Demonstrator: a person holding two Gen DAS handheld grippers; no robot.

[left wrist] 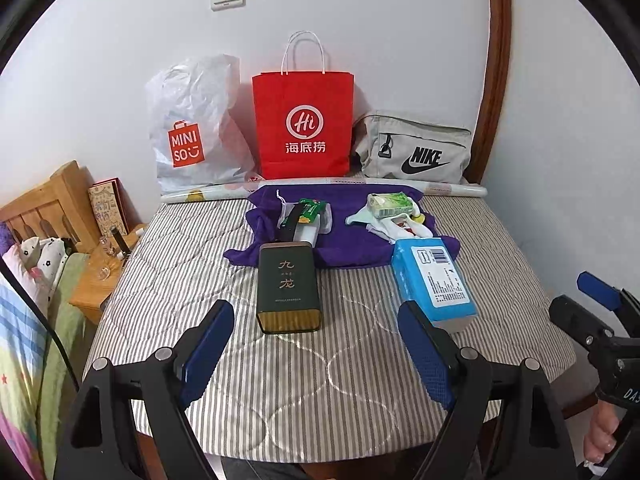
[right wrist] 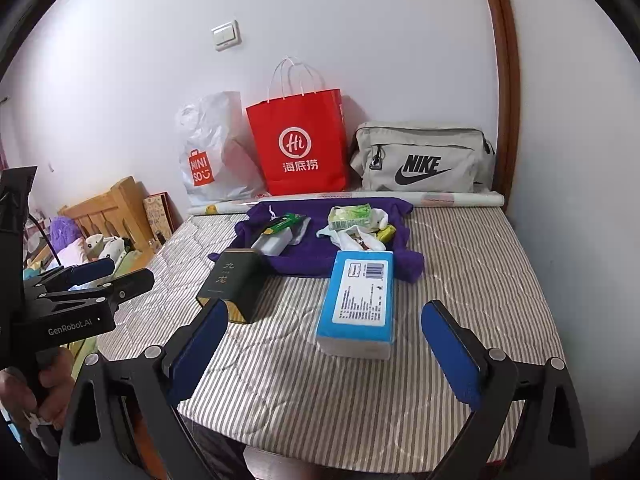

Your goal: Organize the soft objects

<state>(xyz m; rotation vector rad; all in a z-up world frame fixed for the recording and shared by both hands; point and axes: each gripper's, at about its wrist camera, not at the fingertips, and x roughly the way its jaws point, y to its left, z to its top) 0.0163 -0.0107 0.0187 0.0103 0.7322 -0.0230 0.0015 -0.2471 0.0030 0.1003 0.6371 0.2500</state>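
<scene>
We hold both grippers spread and empty above the striped mattress.

Our left gripper has its jaws released, the dark green tin lying just ahead between them. Our right gripper is likewise released, the blue tissue pack just ahead between its jaws. Farther ahead of both, the purple towel carries small soft items.

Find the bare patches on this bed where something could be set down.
Free: striped mattress right of the blue pack, and the near strip before the dark tin. Crowded: purple cloth and the back row of bags.
</scene>
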